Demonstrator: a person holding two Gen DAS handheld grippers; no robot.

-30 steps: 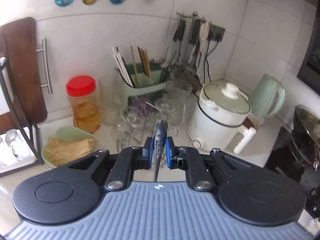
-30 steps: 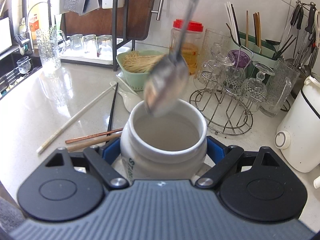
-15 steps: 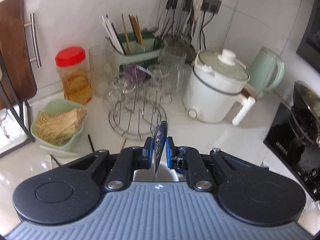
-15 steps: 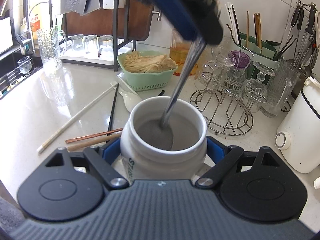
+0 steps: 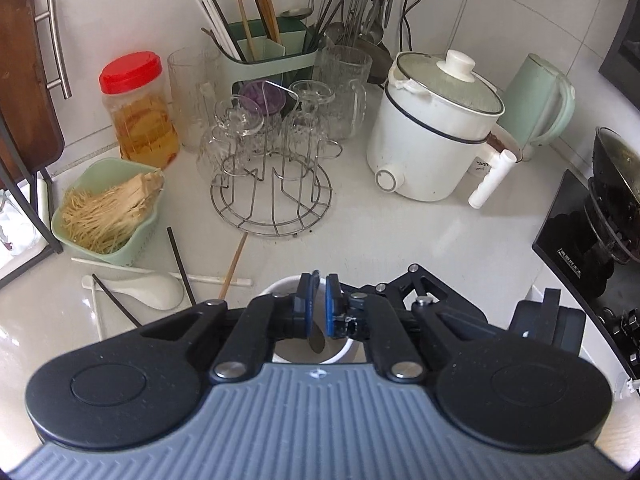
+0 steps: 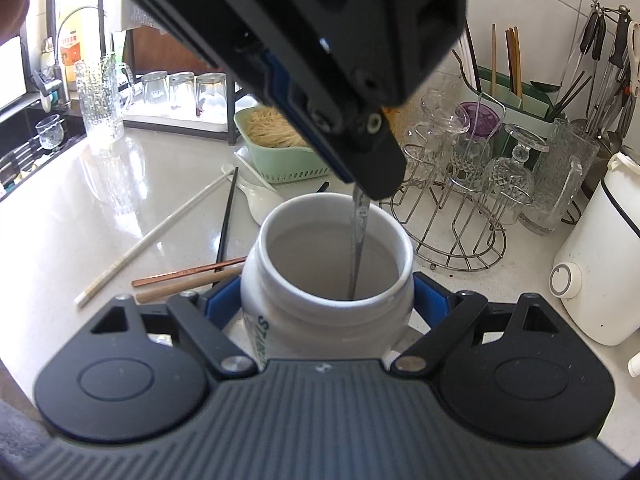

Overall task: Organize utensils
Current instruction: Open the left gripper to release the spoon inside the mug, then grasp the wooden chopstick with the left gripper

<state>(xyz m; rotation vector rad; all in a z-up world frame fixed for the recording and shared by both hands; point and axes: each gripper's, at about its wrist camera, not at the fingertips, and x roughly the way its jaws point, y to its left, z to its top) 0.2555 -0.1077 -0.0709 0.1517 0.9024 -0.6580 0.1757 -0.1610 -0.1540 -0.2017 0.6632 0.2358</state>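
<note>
Hidden: bowl of the metal spoon [image 6: 357, 240] sits below the rim of the white jar [image 6: 326, 280], out of sight.
Left gripper [image 5: 319, 304]: jaws just closing, clenched on the spoon handle, directly above the jar.
Right gripper [image 6: 326, 300]: clamps the jar's sides on the counter [image 6: 80, 216].

Bright daylight in both views; source looks to be the window [image 6: 12, 76] at far left of the right wrist view, blown out white; glossy sheen on the countertop [image 6: 100, 184] below it, with the ribbed glass mug [image 6: 102, 100] reflected; left wrist view evenly lit, soft shadows under the wire glass rack [image 5: 272, 204]; strong fisheye bending of wall tiles [image 5: 520, 12] toward edges; corners vignetted; left gripper [image 6: 372, 184] looms close, dark and soft-focused; spoon handle [image 6: 358, 240] slightly smeared.
</note>
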